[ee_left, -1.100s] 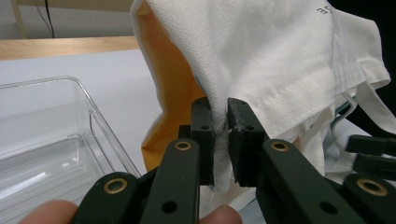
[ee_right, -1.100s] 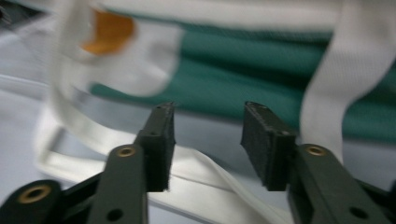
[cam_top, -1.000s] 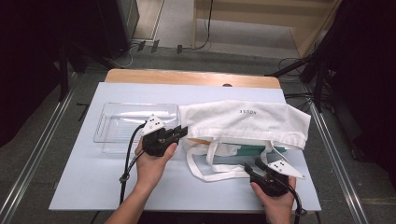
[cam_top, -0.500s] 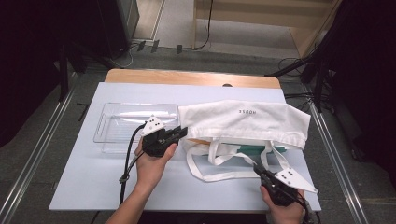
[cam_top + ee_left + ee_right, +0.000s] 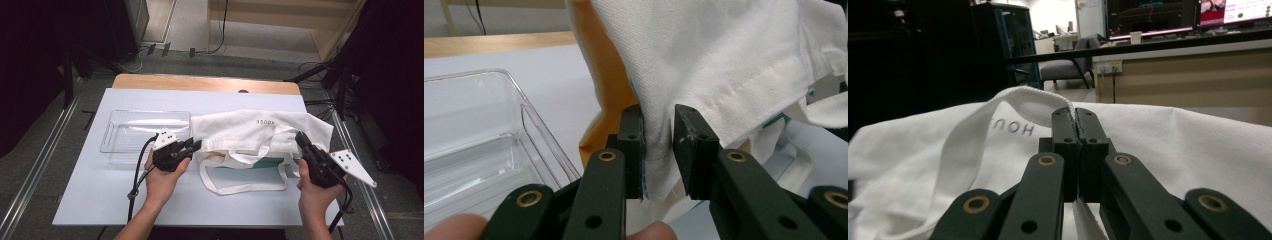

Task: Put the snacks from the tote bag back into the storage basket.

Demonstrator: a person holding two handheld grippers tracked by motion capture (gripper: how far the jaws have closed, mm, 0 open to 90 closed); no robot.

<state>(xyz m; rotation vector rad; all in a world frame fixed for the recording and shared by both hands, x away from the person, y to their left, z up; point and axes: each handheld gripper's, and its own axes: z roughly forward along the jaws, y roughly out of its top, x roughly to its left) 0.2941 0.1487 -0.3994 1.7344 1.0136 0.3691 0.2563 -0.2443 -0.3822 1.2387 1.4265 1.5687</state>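
Note:
A white tote bag (image 5: 250,131) lies across the middle of the table, printed side up, with a teal item (image 5: 245,162) showing at its mouth. My left gripper (image 5: 196,145) is at the bag's left edge. In the left gripper view its jaws (image 5: 658,150) have just been opening and stand a little apart, with the bag's hem (image 5: 724,60) hanging loosely between them. My right gripper (image 5: 299,136) is raised at the bag's right side. Its jaws (image 5: 1076,120) are shut on the bag's cloth (image 5: 1198,150), which lifts with it.
A clear plastic tray (image 5: 112,135) stands left of the bag, close behind my left gripper. The bag's strap loop (image 5: 240,187) lies toward the near edge. An orange item (image 5: 609,100) sits at the bag's left opening. White mat (image 5: 100,200) covers the table.
My right gripper has shut, risen and moved away from the near edge, lifting the bag's right side. The left hand has stayed in place.

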